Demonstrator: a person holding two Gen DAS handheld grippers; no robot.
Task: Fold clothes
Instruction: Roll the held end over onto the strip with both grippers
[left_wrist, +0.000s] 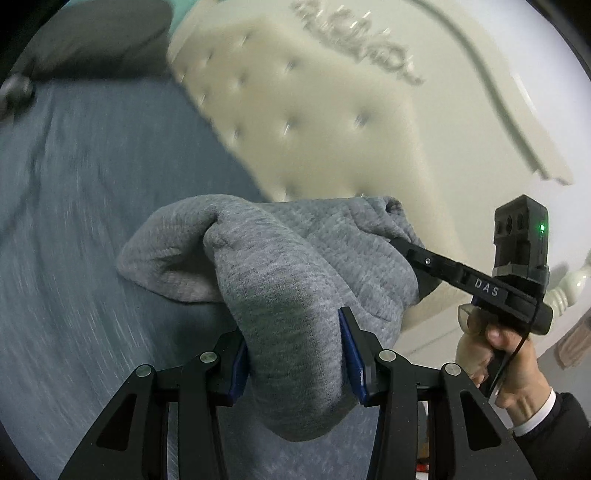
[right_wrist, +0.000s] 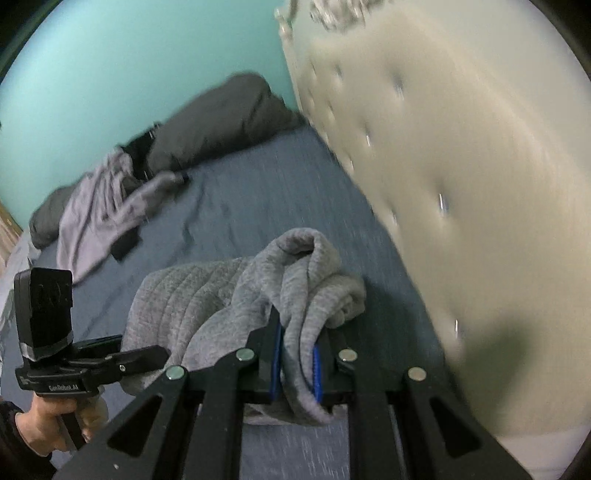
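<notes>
Above blue bedsheet (right_wrist: 240, 206), left gripper (left_wrist: 295, 354) and right gripper (right_wrist: 297, 363) are both clamping grey garment (left_wrist: 280, 258); tufted headboard (right_wrist: 461, 184) is crowding right; far clothes pile (right_wrist: 107, 199), possibly blurred.

Right tongs (right_wrist: 297, 363) at bottom centre, blue pads (right_wrist: 317, 373) pinched on a bunched fold of grey garment (right_wrist: 207, 295). Garment heaped over blue bed (right_wrist: 251, 206), one rolled end curling up past the pads. Left tongs (right_wrist: 155, 354) at lower left, tips buried in the garment's near edge, handle gripped by a hand (right_wrist: 55, 421). Cream tufted headboard (right_wrist: 461, 184) along the right, blurred. Dark pillow (right_wrist: 221, 118) and a crumpled lilac cloth (right_wrist: 99, 214) far back on the bed, well apart from the garment. Teal wall (right_wrist: 129, 66) behind.
</notes>
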